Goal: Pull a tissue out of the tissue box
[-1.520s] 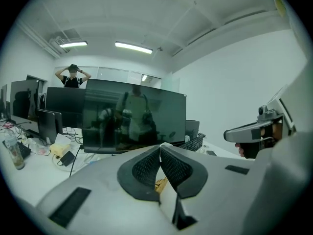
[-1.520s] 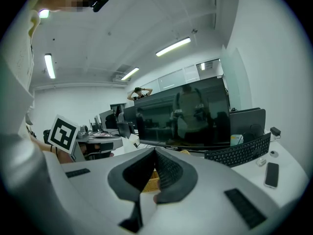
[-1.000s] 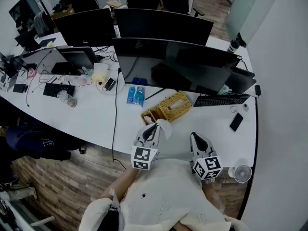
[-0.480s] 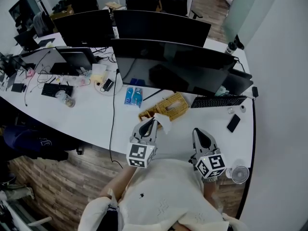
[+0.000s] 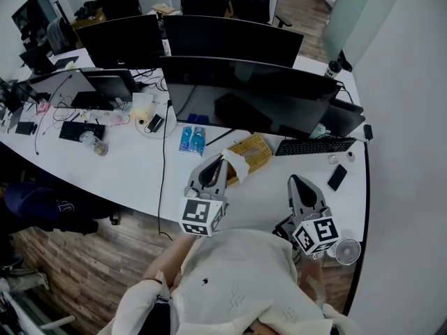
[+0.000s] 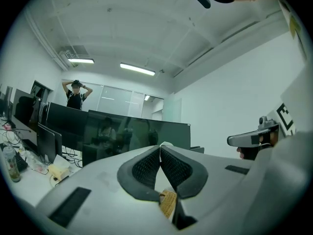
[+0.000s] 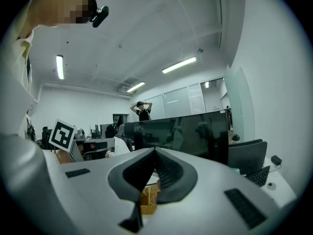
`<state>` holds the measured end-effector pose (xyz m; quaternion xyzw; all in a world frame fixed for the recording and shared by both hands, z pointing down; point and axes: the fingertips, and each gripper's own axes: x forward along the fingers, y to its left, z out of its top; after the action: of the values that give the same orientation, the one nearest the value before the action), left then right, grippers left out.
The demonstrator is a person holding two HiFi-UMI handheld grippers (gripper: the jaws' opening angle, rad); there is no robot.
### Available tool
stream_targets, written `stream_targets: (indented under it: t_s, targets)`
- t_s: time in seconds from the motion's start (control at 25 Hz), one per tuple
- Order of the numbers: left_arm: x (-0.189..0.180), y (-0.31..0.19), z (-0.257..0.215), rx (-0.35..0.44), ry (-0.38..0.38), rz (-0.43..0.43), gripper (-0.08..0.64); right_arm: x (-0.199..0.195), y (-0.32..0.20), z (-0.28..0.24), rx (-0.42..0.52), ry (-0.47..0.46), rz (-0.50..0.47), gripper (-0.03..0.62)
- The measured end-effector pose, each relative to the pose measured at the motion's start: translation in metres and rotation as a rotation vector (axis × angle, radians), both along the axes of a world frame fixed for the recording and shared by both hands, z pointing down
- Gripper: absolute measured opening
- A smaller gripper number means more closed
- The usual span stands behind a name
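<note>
Indoors, long white desk, monitors, tissue box

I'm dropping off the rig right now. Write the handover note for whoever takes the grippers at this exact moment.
Left gripper: shut on the tissue, holding it up just beside the wicker tissue box.
Right gripper: shut and empty, over the near edge of the white desk, to the right of the box.
Done: the tissue is gripped and raised above the box top.
Left: I cannot tell whether the tissue's lower end is free of the box. Draw the left gripper up and away until it clears. Nothing braces the box, so it may drag along.
</note>
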<state>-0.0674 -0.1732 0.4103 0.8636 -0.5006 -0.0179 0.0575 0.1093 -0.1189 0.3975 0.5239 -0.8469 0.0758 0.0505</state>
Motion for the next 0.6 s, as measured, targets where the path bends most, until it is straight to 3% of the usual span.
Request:
stream_targets:
  t_s: [0.6]
  targets:
    - [0.002, -0.01, -0.04, 0.059, 0.031, 0.007, 0.014, -0.003, -0.008, -0.035, 0.074, -0.01, -0.002, 0.002]
